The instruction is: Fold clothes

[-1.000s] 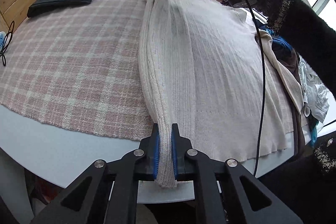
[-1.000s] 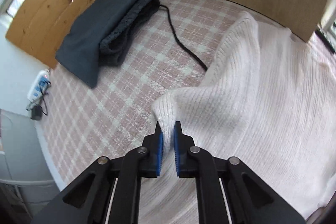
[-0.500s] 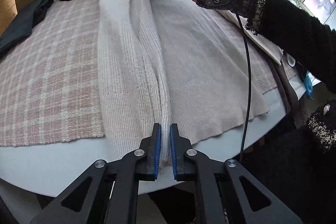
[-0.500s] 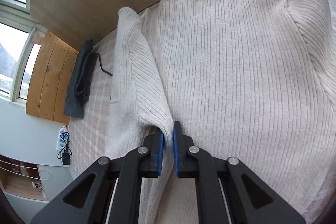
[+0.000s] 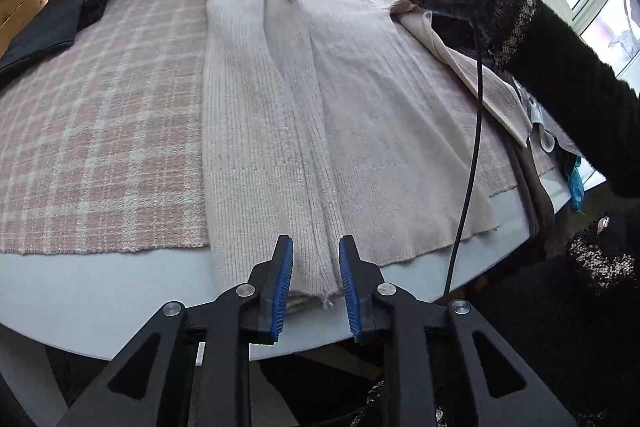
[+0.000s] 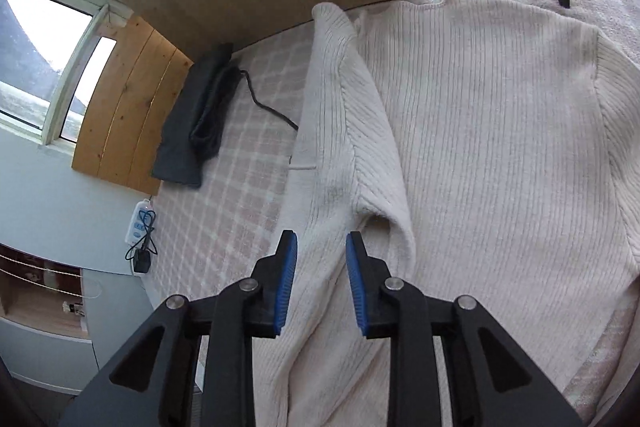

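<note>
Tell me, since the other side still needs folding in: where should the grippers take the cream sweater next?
Probably along its unfolded right edge, which lies flat and single-layered. Come in from that side: the right gripper at the shoulder, the left gripper at the hem corner overhanging the plaid cloth. Both are open now.

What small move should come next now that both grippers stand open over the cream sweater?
Probably draw both grippers back and go for the unfolded right side. The left gripper and right gripper are open, and the cream sweater has its left side with the sleeve already folded flat onto the body. The far side still spreads wide over the plaid cloth.
</note>
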### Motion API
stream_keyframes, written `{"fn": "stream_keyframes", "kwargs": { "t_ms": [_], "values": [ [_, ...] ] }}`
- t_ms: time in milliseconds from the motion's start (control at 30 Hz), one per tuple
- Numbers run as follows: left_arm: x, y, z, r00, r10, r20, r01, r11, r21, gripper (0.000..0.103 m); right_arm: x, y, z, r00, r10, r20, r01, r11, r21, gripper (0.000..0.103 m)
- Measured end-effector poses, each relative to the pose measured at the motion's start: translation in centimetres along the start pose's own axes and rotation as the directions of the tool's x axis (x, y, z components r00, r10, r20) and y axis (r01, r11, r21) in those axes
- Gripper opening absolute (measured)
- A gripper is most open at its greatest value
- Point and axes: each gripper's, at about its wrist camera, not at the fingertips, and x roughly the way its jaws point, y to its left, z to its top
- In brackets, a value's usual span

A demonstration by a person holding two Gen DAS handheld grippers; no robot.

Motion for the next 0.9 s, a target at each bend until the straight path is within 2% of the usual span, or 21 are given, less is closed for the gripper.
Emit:
{"fn": "stream_keyframes", "kwargs": {
  "t_ms": [67, 167, 200, 233, 267, 333, 400, 500, 567, 600, 633, 767, 867, 900],
  "values": [
    [1.2, -0.7, -0.3, 0.999, 0.033, -0.02, -0.032, 0.999, 0.033, 0.022, 1.5, 0.3, 0.2, 0.998, -0.037, -0.047, 0.037, 0.999, 0.004, 0.025],
    [1.6, -0.3, -0.2, 0.999, 0.024, -0.023, -0.023, 1.0, 0.016, 0.022, 3.5, -0.8, 0.1, 0.995, -0.042, -0.092, 0.048, 0.997, 0.066, 0.033],
    [1.6, -0.1, -0.2, 1.0, 0.021, -0.021, -0.021, 1.0, 0.008, 0.018, 3.8, -1.0, 0.1, 0.997, -0.021, -0.08, 0.027, 0.997, 0.079, 0.035],
    [1.5, 0.1, -0.1, 1.0, 0.019, -0.019, -0.019, 1.0, 0.0, 0.007, 4.1, -1.2, 0.0, 0.998, 0.0, -0.069, 0.007, 0.996, 0.089, 0.035],
    [1.3, 0.4, -0.3, 1.0, 0.018, -0.017, -0.018, 1.0, -0.005, 0.006, 4.0, -0.9, 0.0, 0.998, 0.015, -0.062, -0.01, 0.997, 0.082, 0.035],
    [0.7, 0.8, -0.4, 1.0, 0.011, -0.005, -0.011, 1.0, -0.013, 0.006, 3.8, -0.5, 0.0, 0.998, 0.045, -0.047, -0.042, 0.997, 0.064, 0.007],
    [-0.4, 0.9, -0.4, 1.0, 0.005, 0.021, -0.004, 1.0, -0.02, 0.006, 2.4, 0.6, 0.1, 0.998, 0.052, -0.02, -0.052, 0.998, 0.02, 0.007],
    [-2.3, 0.5, -0.3, 0.997, -0.03, 0.072, 0.033, 0.999, -0.042, 0.006, -0.8, 0.8, 0.0, 0.999, 0.005, 0.052, -0.004, 1.0, -0.025, 0.007],
    [-2.4, -0.5, -0.3, 0.994, -0.071, 0.08, 0.073, 0.997, -0.021, 0.006, -1.1, -0.6, -0.2, 0.997, -0.033, 0.068, 0.034, 0.999, -0.01, 0.006],
    [-1.5, -1.1, -0.3, 0.996, -0.066, 0.064, 0.066, 0.998, 0.004, 0.006, -1.1, -1.3, -0.2, 0.996, -0.051, 0.071, 0.052, 0.999, -0.003, 0.006],
    [-0.7, -1.7, -0.3, 0.997, -0.06, 0.048, 0.059, 0.998, 0.028, 0.006, 0.0, -1.8, -0.3, 0.997, -0.065, 0.037, 0.065, 0.998, -0.005, 0.006],
    [2.0, -1.2, -0.4, 0.997, -0.056, -0.056, 0.056, 0.998, 0.01, 0.007, 1.9, -2.8, -0.6, 0.996, -0.076, -0.055, 0.076, 0.997, -0.01, 0.008],
    [-0.3, -0.7, -0.1, 0.996, -0.091, -0.02, 0.091, 0.996, -0.002, 0.007, -0.6, -1.8, -1.0, 0.997, -0.059, -0.056, 0.056, 0.997, -0.05, 0.011],
    [-1.2, -0.4, 0.1, 0.996, -0.09, 0.005, 0.09, 0.996, -0.005, 0.008, -1.7, -1.3, -1.1, 0.998, -0.054, -0.03, 0.052, 0.996, -0.078, 0.011]
  ]
}}
